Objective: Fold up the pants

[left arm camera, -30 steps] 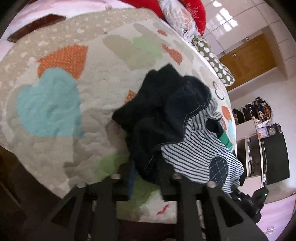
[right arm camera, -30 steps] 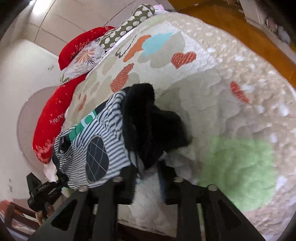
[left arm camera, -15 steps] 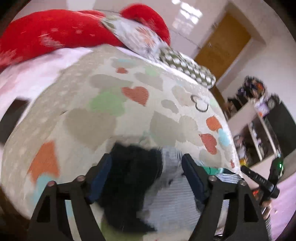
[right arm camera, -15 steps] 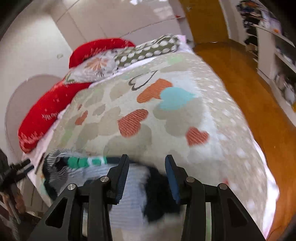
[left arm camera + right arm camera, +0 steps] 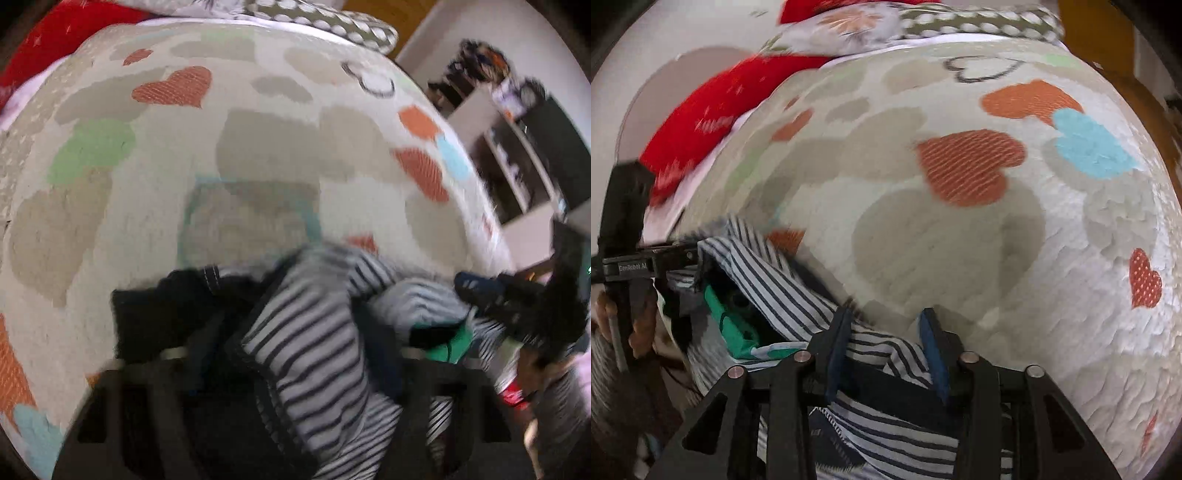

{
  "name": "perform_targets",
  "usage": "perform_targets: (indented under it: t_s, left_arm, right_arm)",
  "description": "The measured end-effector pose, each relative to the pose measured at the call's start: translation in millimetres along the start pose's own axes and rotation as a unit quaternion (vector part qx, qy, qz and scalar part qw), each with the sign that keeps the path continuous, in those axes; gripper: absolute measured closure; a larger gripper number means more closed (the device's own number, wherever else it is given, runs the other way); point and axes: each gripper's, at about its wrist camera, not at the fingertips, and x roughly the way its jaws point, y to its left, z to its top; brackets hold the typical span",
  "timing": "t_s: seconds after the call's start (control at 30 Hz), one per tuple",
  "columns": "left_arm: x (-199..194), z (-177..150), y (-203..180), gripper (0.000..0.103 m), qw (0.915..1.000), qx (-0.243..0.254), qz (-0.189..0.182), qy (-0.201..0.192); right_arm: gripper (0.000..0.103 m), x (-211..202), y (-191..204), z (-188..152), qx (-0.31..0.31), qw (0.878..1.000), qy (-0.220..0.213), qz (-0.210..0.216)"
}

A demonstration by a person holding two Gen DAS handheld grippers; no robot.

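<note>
The pants (image 5: 310, 354) are striped grey-white cloth with dark navy parts and a green band, bunched at the near edge of the bed. In the left wrist view they lie between and over my left gripper's (image 5: 295, 354) wide-apart fingers, which are blurred and partly hidden. In the right wrist view the striped cloth (image 5: 768, 280) runs between my right gripper's (image 5: 886, 328) blue-padded fingers, which stand apart. The left gripper's body (image 5: 631, 266) shows at the left edge there.
The bed's blanket (image 5: 960, 221) with coloured hearts stretches ahead. Red and patterned pillows (image 5: 713, 107) lie at its far end. Shelves and a dark cabinet (image 5: 535, 147) stand to the right; a wooden floor (image 5: 1100, 37) shows beyond the bed.
Both grippers opened from their shut hold on the dark cloth, swung up, then dropped back onto the pants. The striped side now lies between both sets of fingers.
</note>
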Motion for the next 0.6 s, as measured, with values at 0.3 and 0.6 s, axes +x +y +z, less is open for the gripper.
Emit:
perform_targets:
  t_s: [0.3,0.6]
  left_arm:
    - [-55.1,23.7,-3.7,0.094,0.9944,-0.048,-0.015,-0.093]
    - [-52.5,24.6,16.0,0.036,0.9818,-0.089,0.11,-0.126]
  right_arm:
    - [0.1,-42.6,23.7,14.1,-0.02,0.996,-0.072,-0.049]
    - [0.052,-75.6,29.9,25.3,-0.005,0.976,-0.191,-0.107]
